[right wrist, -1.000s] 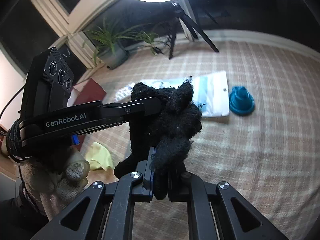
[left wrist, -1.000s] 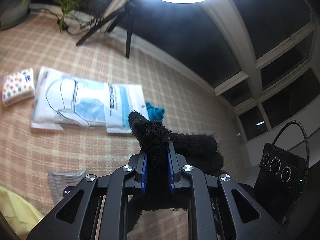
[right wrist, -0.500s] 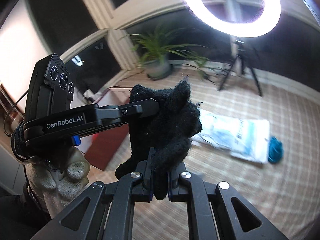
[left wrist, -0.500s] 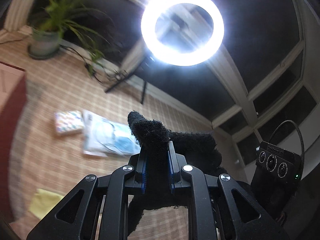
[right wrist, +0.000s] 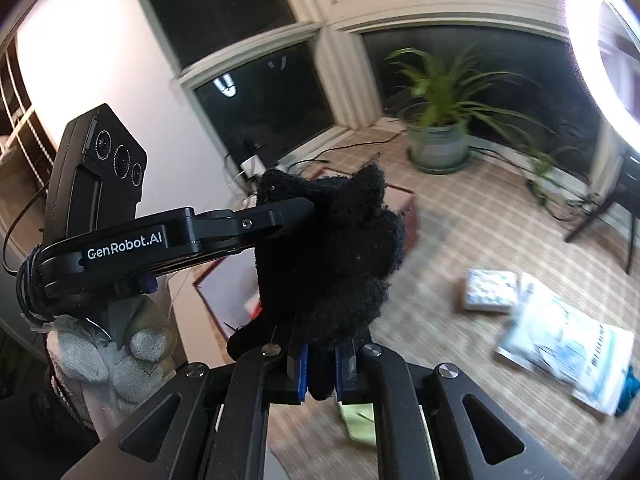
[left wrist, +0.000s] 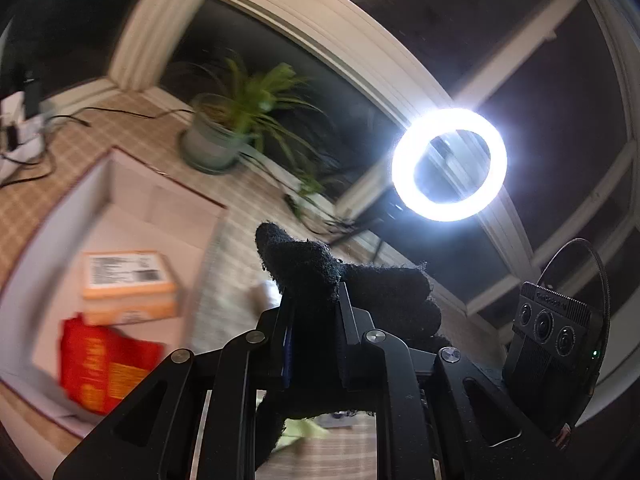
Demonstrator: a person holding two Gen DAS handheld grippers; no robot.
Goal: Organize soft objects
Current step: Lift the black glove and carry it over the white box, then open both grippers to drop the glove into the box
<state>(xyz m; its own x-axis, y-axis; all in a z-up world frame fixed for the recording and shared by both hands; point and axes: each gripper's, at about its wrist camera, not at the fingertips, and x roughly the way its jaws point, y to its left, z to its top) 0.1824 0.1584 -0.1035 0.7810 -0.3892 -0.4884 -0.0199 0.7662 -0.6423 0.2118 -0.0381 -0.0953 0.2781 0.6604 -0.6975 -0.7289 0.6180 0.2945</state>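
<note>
A black fuzzy glove (left wrist: 320, 272) is held in the air by both grippers at once. My left gripper (left wrist: 314, 320) is shut on one part of it. My right gripper (right wrist: 320, 356) is shut on the lower part of the same black glove (right wrist: 336, 256). The left gripper's fingers (right wrist: 276, 212) reach into the glove from the left in the right wrist view. An open white box with a dark red rim (left wrist: 132, 216) lies on the checked floor at the left, holding an orange carton (left wrist: 128, 284) and a red packet (left wrist: 100, 368).
A potted plant (left wrist: 224, 136) and a bright ring light (left wrist: 450, 164) on a tripod stand by the windows. A mask packet (right wrist: 568, 348), a small patterned tissue pack (right wrist: 490, 290), a teal object (right wrist: 630, 388) and a yellow cloth (right wrist: 360, 420) lie on the floor.
Both grippers have swung left and tilted up with the glove still held between them. The box and plant have come into view; the mask packet has slid to the right.
</note>
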